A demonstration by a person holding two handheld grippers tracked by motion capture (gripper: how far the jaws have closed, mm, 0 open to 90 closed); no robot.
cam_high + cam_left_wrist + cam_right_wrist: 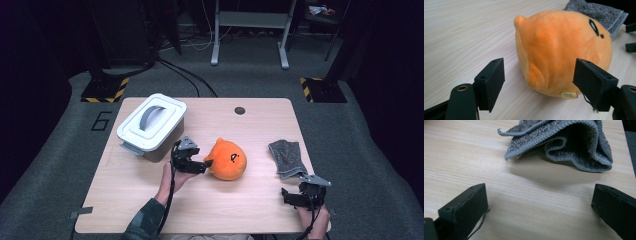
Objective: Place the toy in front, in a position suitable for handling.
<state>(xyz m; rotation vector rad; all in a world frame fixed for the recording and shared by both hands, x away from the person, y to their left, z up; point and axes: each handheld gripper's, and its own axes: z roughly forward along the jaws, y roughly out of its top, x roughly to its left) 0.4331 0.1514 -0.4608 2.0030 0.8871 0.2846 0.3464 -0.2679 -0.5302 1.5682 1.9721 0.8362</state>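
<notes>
While the left gripper (206,164) reaches the plush (227,159) mid-table, jaws wide and just short of its sides, nothing is grasped; the right gripper (285,194) waits open near the towel (287,157); the grab and any move remain

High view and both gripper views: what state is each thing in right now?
Left gripper: open, fingers either side of the toy's back, not clamped.
Right gripper: open, holding nothing, short of the cloth.
Orange plush toy: lying on the table, not lifted.
Grey cloth: crumpled and folded, flat on the table.
White bin: lid on, handle down.
</notes>
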